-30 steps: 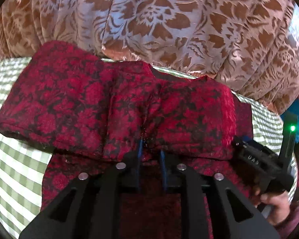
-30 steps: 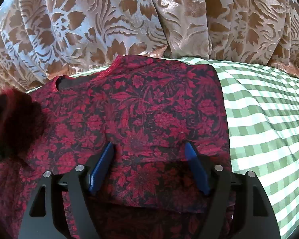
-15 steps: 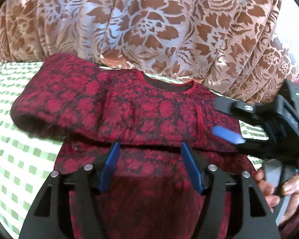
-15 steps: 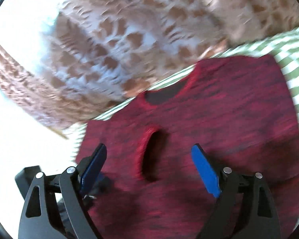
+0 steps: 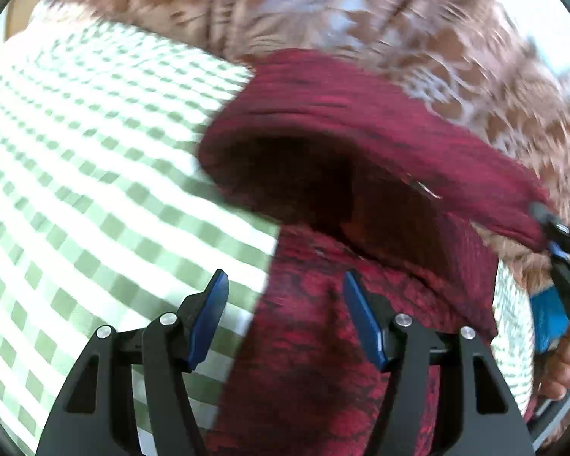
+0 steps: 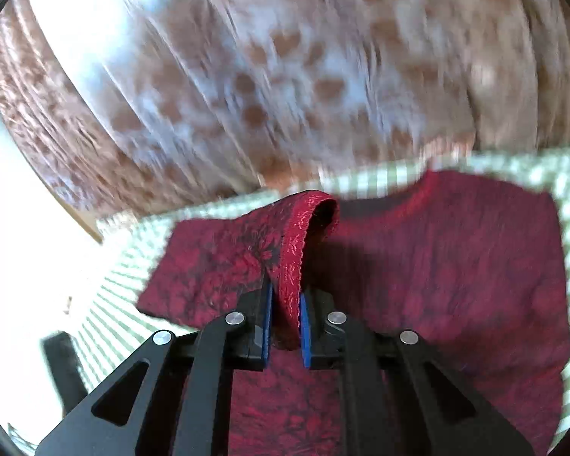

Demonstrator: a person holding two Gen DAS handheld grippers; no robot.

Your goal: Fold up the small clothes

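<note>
Wrist cams, close, shared garment [image 5: 361, 342]

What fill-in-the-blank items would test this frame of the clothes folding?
1. The right gripper has its jaws shut on the edge of the ____ garment.
2. The garment lies on a green-and-white ____ cloth.
3. The left gripper has its jaws ____, gripping nothing.

Missing words: red; checked; open

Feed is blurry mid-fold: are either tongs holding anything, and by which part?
Right tongs pinch the red top by its trimmed sleeve edge, lifted. Left tongs are open, holding nothing.
</note>
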